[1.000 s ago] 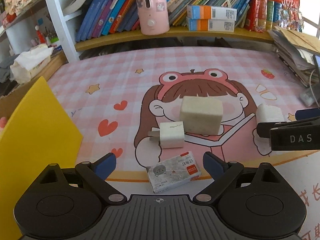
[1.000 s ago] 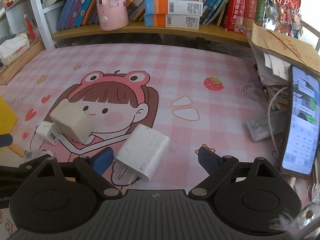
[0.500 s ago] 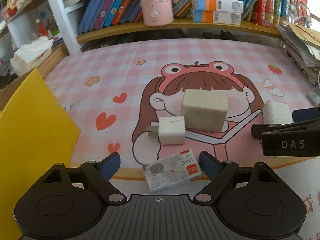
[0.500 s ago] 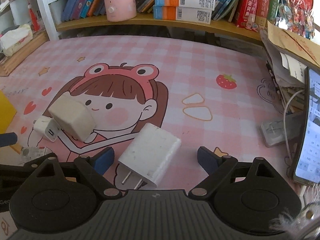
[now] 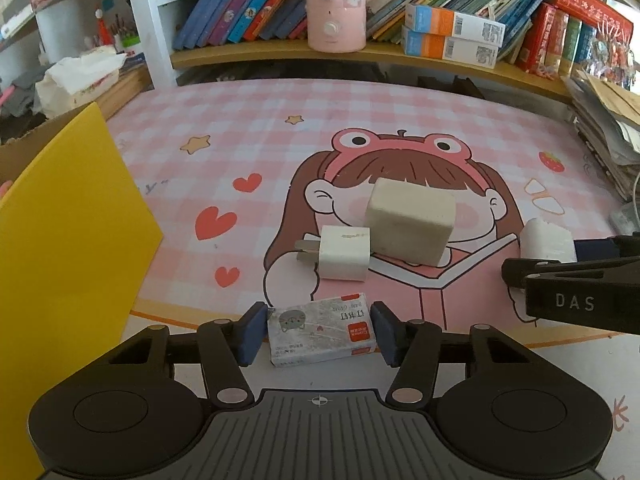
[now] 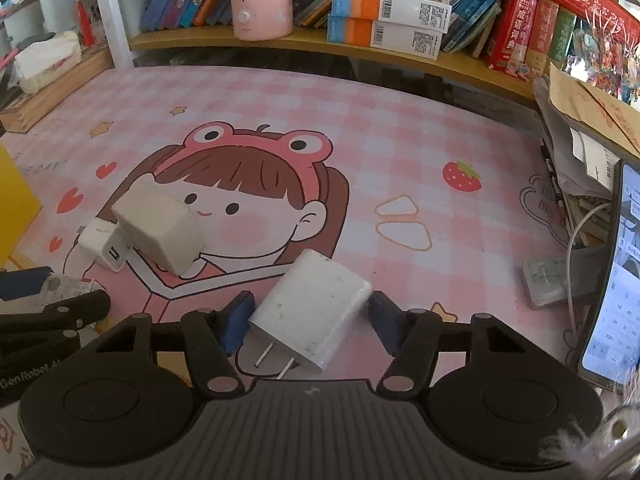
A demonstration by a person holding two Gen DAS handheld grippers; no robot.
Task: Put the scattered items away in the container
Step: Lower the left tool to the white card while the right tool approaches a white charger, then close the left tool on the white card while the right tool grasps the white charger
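A small grey staple box (image 5: 322,330) lies at the near edge of the pink cartoon mat (image 5: 240,148). My left gripper (image 5: 320,332) has its jaws closing on it, and both blue pads touch its ends. A white plug charger (image 6: 312,304) lies askew, prongs toward the camera, between the closing jaws of my right gripper (image 6: 310,320), whose pads touch its sides. A small white charger (image 5: 344,254) and a large cream adapter block (image 5: 410,220) rest together mid-mat. The yellow container wall (image 5: 60,240) stands at the left.
A wooden shelf (image 5: 280,54) with books and a pink humidifier (image 5: 336,4) runs along the back. A lit phone (image 6: 616,280), a clear plastic piece with a cable (image 6: 552,284) and stacked papers (image 6: 580,120) crowd the right edge. A tissue box (image 5: 76,80) sits back left.
Both grippers' jaws have closed inward, the left around the staple box and the right around the white charger. Both hands have rolled slightly; neither has moved far.
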